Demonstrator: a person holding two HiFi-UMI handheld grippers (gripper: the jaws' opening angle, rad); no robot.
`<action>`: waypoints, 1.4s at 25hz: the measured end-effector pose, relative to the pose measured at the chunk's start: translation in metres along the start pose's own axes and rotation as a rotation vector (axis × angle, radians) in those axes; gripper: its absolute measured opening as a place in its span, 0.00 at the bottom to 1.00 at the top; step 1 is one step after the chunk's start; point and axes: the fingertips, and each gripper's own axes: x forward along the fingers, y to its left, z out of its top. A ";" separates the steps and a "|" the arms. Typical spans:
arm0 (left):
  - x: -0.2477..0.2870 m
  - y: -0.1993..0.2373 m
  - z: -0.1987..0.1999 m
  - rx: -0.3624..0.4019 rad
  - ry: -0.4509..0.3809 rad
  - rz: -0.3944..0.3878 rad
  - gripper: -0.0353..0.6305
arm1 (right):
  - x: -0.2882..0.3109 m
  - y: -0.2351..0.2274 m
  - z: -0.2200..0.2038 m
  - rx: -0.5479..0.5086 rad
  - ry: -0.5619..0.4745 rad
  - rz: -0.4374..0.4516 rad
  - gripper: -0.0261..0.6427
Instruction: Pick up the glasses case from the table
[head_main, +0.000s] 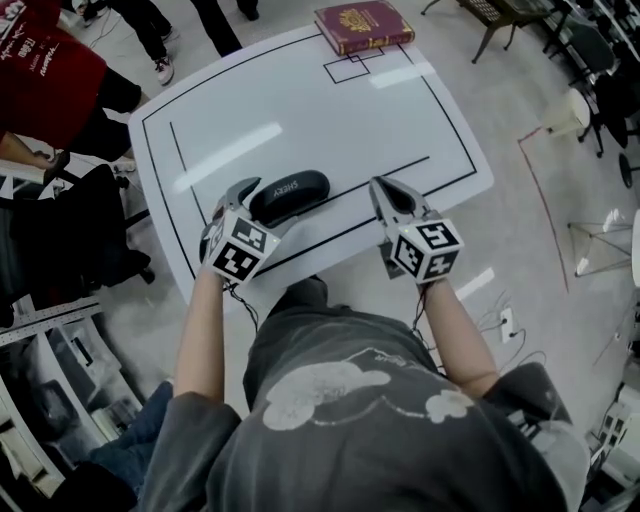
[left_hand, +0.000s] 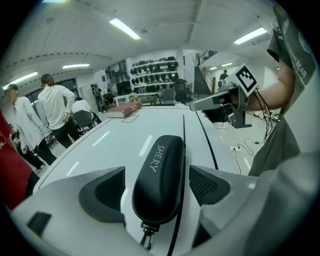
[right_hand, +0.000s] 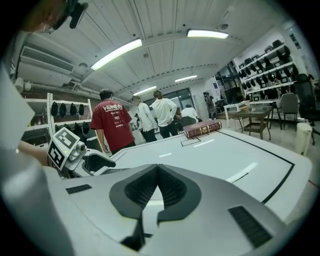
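- The white worktop (head_main: 300, 110) fills the middle of the head view. It is marked with thin black lines, with small outlined rectangles at its far edge.
- Several people stand beyond the worktop's far-left side. One in a red shirt (right_hand: 112, 125) is nearest in the right gripper view.
- A maroon book (head_main: 363, 25) lies flat at the far edge of the worktop, just beside the small rectangles and well apart from everything else.
- The left hand-held gripper (head_main: 258, 208) is tilted down at the near-left part of the worktop. Its jaws are spread wide and straddle the near end of the glasses case. In the left gripper view there is a gap between each pad and the case, so it is released and not gripping.
- The right hand-held gripper (head_main: 380, 187) is over the near-right part of the worktop, well apart from the case. Its jaws are clenched tip to tip with nothing between them.
- The black glasses case (head_main: 289, 195) lies flat on the worktop beside a black line, with white lettering on its lid.
- A small loop (left_hand: 145, 235) hangs from the case's near end.
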 end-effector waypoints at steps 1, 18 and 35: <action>0.004 0.001 -0.002 0.009 0.011 -0.009 0.63 | 0.003 -0.002 -0.001 0.002 0.004 -0.002 0.04; 0.030 0.000 -0.019 0.106 0.097 -0.052 0.57 | 0.025 -0.005 -0.001 0.027 0.025 0.013 0.04; -0.042 -0.023 0.026 -0.037 -0.102 0.134 0.56 | -0.046 0.014 0.018 -0.018 -0.073 0.039 0.04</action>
